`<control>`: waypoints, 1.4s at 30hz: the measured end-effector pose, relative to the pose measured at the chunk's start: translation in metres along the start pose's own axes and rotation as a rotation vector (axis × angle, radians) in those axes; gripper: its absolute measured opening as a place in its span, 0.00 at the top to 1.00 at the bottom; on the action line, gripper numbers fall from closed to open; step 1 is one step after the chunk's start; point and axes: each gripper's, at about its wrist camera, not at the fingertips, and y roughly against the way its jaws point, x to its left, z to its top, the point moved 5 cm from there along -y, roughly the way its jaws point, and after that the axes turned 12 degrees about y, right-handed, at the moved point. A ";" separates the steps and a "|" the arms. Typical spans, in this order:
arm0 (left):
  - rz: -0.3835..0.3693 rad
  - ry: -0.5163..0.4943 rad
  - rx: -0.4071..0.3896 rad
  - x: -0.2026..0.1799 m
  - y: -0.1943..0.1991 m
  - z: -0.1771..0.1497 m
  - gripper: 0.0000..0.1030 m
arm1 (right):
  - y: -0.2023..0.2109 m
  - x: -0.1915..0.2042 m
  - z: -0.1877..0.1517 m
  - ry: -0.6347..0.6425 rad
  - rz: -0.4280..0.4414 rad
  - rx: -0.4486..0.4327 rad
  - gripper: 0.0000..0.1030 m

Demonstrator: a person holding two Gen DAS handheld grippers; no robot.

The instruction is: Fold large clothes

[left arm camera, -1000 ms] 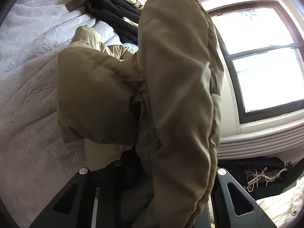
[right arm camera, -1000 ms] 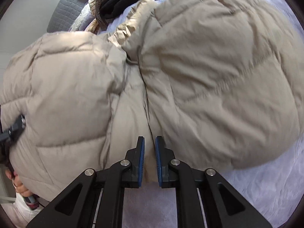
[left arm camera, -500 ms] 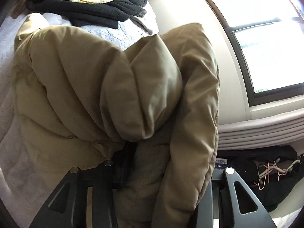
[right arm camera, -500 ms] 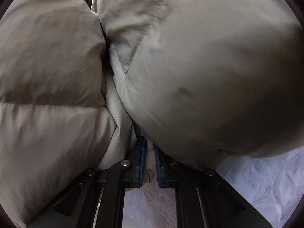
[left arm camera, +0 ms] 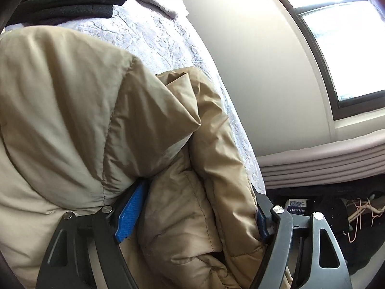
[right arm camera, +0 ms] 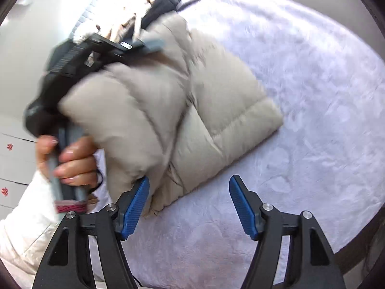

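Nearest the right wrist camera, the right gripper [right arm camera: 189, 204] stood with its blue-padded fingers [right arm camera: 134, 207] spread wide apart, holding nothing; its left pad touched the near edge of the beige puffer jacket [right arm camera: 192, 110], the other finger over bare bedspread [right arm camera: 312, 96]. Beyond it, the jacket lay folded into a bulky bundle on the pale lilac bedspread. At the bundle's left side, a hand [right arm camera: 69, 159] in a white sleeve gripped the handle of the left gripper [right arm camera: 101, 48], blurred by motion. Farther back, dark clothing [right arm camera: 163, 2] sat near the head of the bed. Close to the left wrist camera, the left gripper [left arm camera: 195, 214] had its jaws parted, with a thick fold of jacket [left arm camera: 96, 120] filling the gap between the blue pads [left arm camera: 130, 214]. Behind the jacket lay the bedspread [left arm camera: 154, 33], then folded black garments [left arm camera: 79, 2]. To the right stood a wall and a window [left arm camera: 349, 48], with a dark bag [left arm camera: 332, 207] below.
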 end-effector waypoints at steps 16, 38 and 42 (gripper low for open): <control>0.392 -0.233 -0.365 -0.030 0.095 0.091 0.26 | -0.022 0.000 0.036 -0.057 -0.157 -0.083 0.88; 0.513 -0.180 -0.288 -0.027 -0.078 0.142 0.26 | 0.046 -0.088 0.060 -0.140 -0.366 -0.193 0.70; 0.527 -0.183 -0.290 -0.027 -0.079 0.142 0.26 | 0.042 -0.059 0.088 0.010 -0.278 -0.211 0.70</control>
